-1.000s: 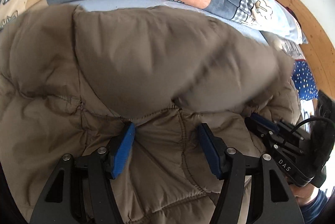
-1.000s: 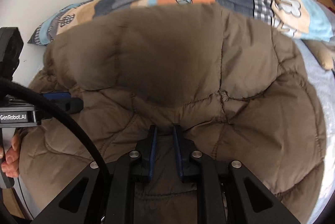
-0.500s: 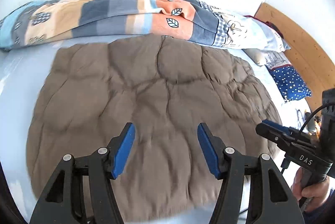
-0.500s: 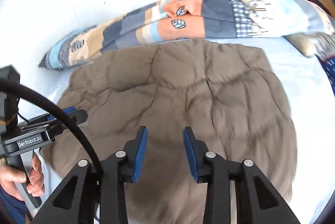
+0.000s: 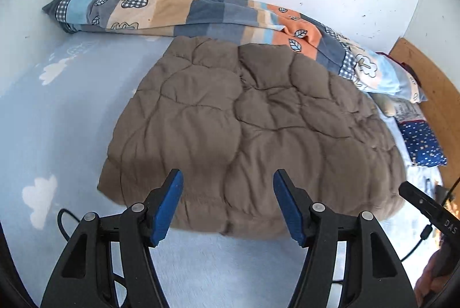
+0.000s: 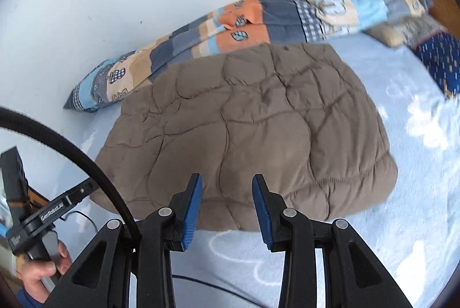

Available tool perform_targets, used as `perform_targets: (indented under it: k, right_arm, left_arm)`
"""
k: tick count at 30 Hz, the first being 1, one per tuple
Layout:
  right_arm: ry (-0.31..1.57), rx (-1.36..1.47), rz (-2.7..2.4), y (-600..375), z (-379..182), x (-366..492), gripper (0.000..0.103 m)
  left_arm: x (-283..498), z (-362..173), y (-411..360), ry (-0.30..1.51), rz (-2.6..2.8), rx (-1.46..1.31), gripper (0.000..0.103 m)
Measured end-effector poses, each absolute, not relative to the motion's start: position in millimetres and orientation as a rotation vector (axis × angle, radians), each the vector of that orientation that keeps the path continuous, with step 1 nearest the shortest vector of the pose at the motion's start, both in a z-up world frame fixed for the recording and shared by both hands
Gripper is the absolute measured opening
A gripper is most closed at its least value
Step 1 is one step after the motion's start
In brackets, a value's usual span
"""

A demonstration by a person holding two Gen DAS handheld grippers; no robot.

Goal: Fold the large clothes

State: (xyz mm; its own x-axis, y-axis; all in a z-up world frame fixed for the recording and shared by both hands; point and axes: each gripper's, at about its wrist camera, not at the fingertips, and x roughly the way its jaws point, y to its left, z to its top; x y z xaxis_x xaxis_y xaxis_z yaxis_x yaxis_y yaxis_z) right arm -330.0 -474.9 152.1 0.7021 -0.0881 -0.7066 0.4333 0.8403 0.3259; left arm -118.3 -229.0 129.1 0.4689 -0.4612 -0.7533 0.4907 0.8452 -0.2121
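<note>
Lying folded, brown jacket point(image 5: 253, 129), grippers apparently clear

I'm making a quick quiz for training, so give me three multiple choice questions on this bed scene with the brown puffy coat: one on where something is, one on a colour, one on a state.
1. Where does the patterned duvet lie?
A. Along the wall, behind the brown coat
B. On top of the coat
C. On the floor

2. What colour are the pads of the left gripper?
A. Red
B. Blue
C. Yellow

3. What is the state of the right gripper?
A. Clamped on the coat's hem
B. Holding the duvet
C. Open, with nothing between its jaws

Answers:
1 A, the duvet runs along the white wall past the coat's far edge.
2 B, both pads show blue in the left wrist view.
3 C, its jaws have just been opening and stand apart, clear of the coat, which lies folded on the light blue sheet.
</note>
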Motion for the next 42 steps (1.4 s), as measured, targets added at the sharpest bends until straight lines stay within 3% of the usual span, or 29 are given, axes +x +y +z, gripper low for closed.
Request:
perform_targets:
  k: [23, 28, 34, 42]
  right_arm:
    - [0.95, 0.494, -0.311, -493.9, 70.9, -264.7, 0.04]
    - [0.939, 0.502, -0.298, -495.1, 78.2, -268.6, 0.04]
    - [0.836, 0.492, -0.273, -495.8, 120.0, -285.9, 0.048]
    - [0.82, 0.512, -0.423, -540.7, 133.4, -307.7, 0.054]
  left_arm:
    - [-78.0, 73.4, -257.0, 1.053, -0.541, 0.152, 0.073]
    - [-82.5, 90.0, -251.0, 1.004, -0.546, 0.116, 0.073]
    - [-79.1, 118.6, -229.4, 0.918, -0.51, 0.045, 0.073]
    - [-52.6, 99.6, -204.1, 1.007, -0.405, 0.029, 0.073]
